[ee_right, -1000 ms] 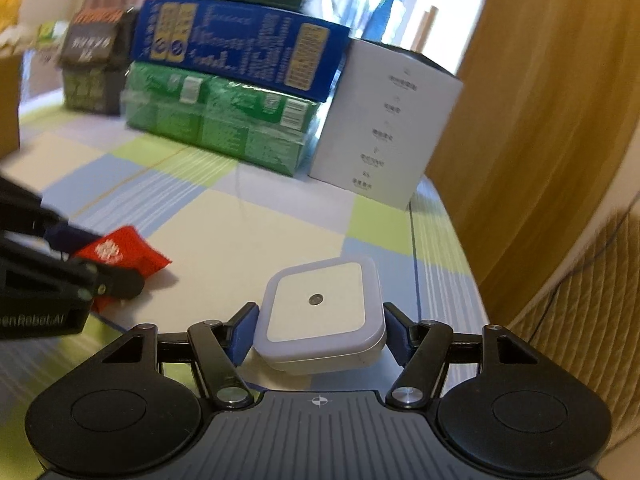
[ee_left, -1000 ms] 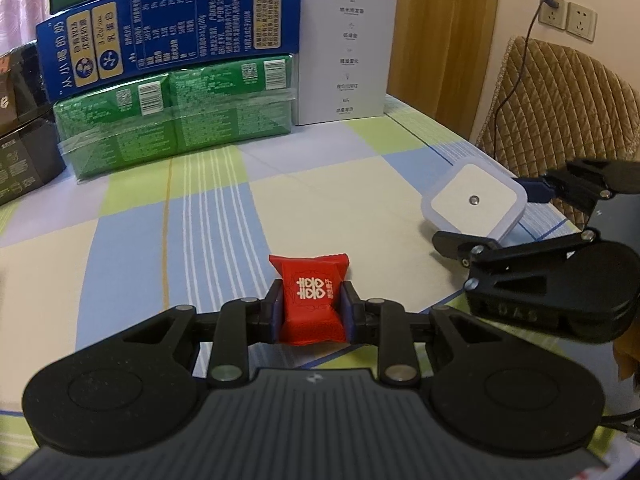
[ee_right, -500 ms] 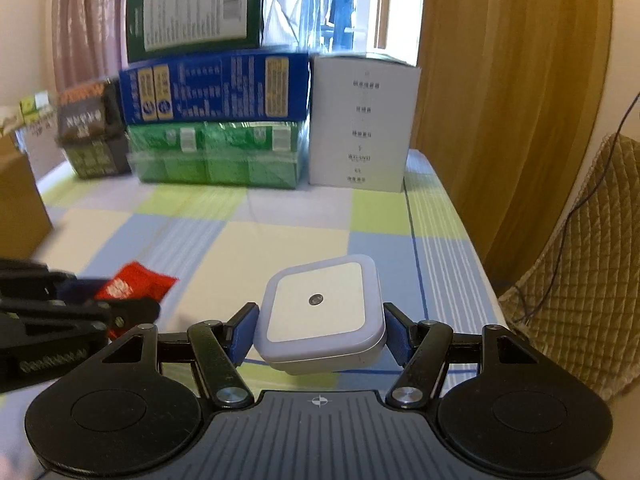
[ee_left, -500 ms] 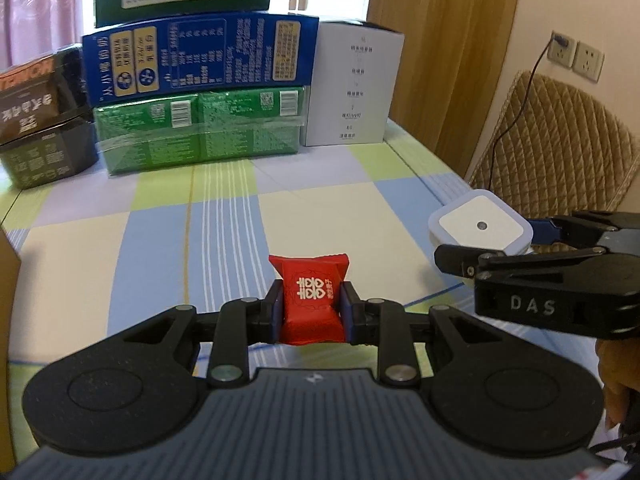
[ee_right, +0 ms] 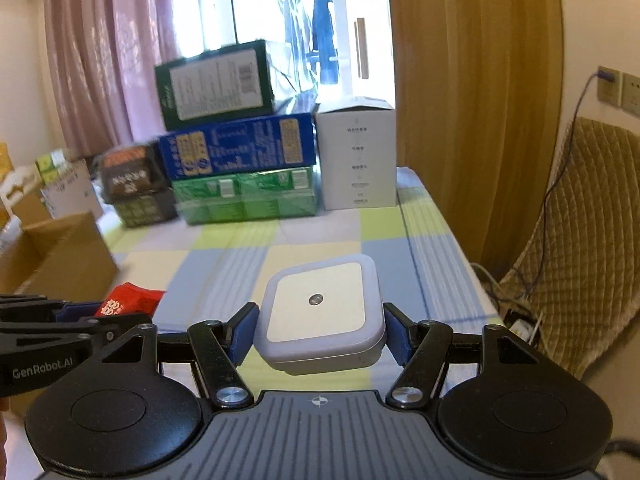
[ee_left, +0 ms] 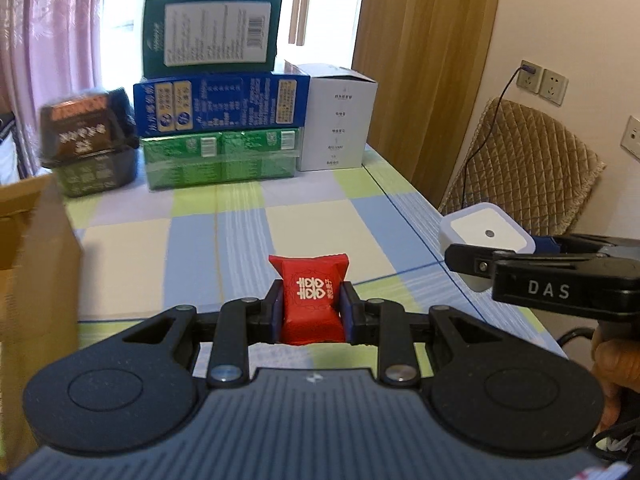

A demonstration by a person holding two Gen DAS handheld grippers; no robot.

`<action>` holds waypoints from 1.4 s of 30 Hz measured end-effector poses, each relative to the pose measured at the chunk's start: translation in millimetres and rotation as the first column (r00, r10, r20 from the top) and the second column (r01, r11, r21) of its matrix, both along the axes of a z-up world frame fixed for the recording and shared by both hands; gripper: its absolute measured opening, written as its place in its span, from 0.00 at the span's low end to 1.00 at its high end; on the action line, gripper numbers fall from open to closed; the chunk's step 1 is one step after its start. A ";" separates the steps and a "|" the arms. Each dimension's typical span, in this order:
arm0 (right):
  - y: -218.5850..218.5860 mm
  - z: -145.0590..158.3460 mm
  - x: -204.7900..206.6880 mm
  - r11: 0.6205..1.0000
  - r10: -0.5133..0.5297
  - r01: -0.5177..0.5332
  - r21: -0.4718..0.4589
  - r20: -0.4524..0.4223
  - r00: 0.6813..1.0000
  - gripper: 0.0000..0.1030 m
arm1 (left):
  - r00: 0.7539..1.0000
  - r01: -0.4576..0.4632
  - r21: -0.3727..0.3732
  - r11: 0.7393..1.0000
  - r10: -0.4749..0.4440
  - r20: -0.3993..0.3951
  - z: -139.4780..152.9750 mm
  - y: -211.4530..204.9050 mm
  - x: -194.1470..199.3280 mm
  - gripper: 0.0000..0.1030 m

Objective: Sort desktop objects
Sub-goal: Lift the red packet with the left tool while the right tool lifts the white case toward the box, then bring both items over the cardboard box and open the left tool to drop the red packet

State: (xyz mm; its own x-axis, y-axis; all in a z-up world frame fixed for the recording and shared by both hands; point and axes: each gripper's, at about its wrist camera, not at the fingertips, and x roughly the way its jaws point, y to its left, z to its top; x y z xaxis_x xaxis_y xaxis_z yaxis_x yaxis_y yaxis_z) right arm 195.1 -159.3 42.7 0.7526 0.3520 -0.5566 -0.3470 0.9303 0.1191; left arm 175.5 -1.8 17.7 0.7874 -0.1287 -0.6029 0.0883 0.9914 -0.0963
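Red foil candy packet [ee_left: 313,298] with white double-happiness print sits clamped upright between the blue pads of the left claw [ee_left: 312,312], held above the near part of the checked blue, green and cream cloth-covered surface [ee_left: 224,240]. To its right, the right claw [ee_right: 320,330] is clamped on a white square plastic night light [ee_right: 322,312] with a small round sensor in its face; that item is also lifted off the surface, near the right edge. A hand [ee_left: 614,364] shows at the right border behind the right claw. On the left, a brown cardboard box [ee_left: 36,264] stands close beside the left claw and blocks that side. The middle of the surface lies open beyond both held items. At the far end stands a row of cartons: a green shrink-wrapped pack [ee_left: 222,154] with a blue carton [ee_left: 222,102] and a dark green carton [ee_left: 210,36] stacked on it, a white box [ee_left: 338,118] just to its right, and blurred dark brown boxes [ee_left: 86,142] to its left. A chair with a quilted tan cover [ee_left: 524,156] stands off the right edge.
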 end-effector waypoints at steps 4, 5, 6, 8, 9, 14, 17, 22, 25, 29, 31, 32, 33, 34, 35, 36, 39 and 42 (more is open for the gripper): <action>2.8 8.3 -36.5 0.999 0.003 -0.003 0.038 -0.014 1.000 0.61 | 1.000 0.001 0.038 0.999 -0.001 0.007 18.0 3.8 -36.2 0.23; 2.6 10.5 -45.0 0.999 0.002 -0.001 0.043 -0.018 1.000 0.61 | 1.000 0.002 0.044 0.999 -0.003 0.008 21.4 4.5 -44.9 0.23; 2.5 12.3 -51.7 0.999 0.001 0.000 0.048 -0.021 1.000 0.61 | 1.000 0.002 0.045 0.999 -0.003 0.007 24.3 5.6 -54.0 0.23; 1.3 16.7 -66.8 0.998 0.002 0.000 0.059 -0.031 1.000 0.61 | 1.000 -0.002 0.041 0.999 0.001 0.005 28.3 9.2 -72.2 0.23; 0.8 18.0 -73.1 0.998 0.003 -0.001 0.061 -0.037 0.999 0.61 | 1.000 -0.007 0.043 0.999 0.006 0.004 29.6 10.4 -81.2 0.23; 3.5 26.5 -107.9 0.998 0.026 -0.022 0.061 -0.058 0.998 0.61 | 1.000 -0.030 0.048 0.998 0.030 -0.006 31.5 15.4 -123.2 0.23; 9.4 33.7 -127.8 0.998 0.046 -0.043 0.053 -0.057 0.997 0.61 | 0.999 -0.044 0.047 0.998 0.045 -0.010 34.9 19.0 -145.5 0.23; 20.2 44.2 -154.1 0.996 0.082 -0.079 0.049 -0.056 0.995 0.61 | 0.997 -0.077 0.038 0.996 0.077 0.005 47.6 27.8 -176.8 0.23; 29.4 50.1 -166.6 0.993 0.109 -0.106 0.058 -0.058 0.992 0.61 | 0.995 -0.101 0.037 0.994 0.101 0.008 53.8 34.8 -192.6 0.23; 45.1 57.3 -181.0 0.986 0.152 -0.148 0.073 -0.055 0.987 0.61 | 0.992 -0.128 0.048 0.991 0.128 0.011 60.5 47.3 -212.0 0.23; 55.3 60.1 -186.0 0.982 0.179 -0.175 0.074 -0.052 0.982 0.61 | 0.990 -0.143 0.052 0.988 0.143 0.013 63.3 55.2 -223.4 0.23; 61.0 61.3 -188.9 0.979 0.195 -0.191 0.074 -0.050 0.980 0.61 | 0.988 -0.154 0.055 0.987 0.153 0.015 64.8 59.1 -227.9 0.23; 66.4 61.7 -190.5 0.976 0.207 -0.203 0.076 -0.049 0.977 0.61 | 0.987 -0.163 0.059 0.985 0.163 0.017 66.3 63.3 -232.5 0.23; 73.0 62.2 -192.0 0.973 0.222 -0.218 0.077 -0.048 0.974 0.61 | 0.985 -0.173 0.061 0.983 0.172 0.019 67.5 67.4 -237.5 0.23; 79.6 62.9 -194.8 0.969 0.238 -0.234 0.076 -0.046 0.970 0.61 | 0.983 -0.185 0.062 0.981 0.184 0.019 68.7 72.5 -242.3 0.23; 85.4 62.8 -196.5 0.966 0.250 -0.246 0.075 -0.046 0.967 0.61 | 0.980 -0.196 0.063 0.978 0.196 0.020 69.9 77.5 -247.2 0.23; 105.3 62.4 -204.3 0.953 0.299 -0.295 0.073 -0.044 0.953 0.61 | 0.971 -0.237 0.066 0.969 0.236 0.024 72.9 93.0 -263.6 0.23; 124.0 61.0 -211.1 0.940 0.338 -0.334 0.073 -0.042 0.940 0.61 | 0.960 -0.281 0.072 0.957 0.280 0.026 75.5 108.9 -279.8 0.23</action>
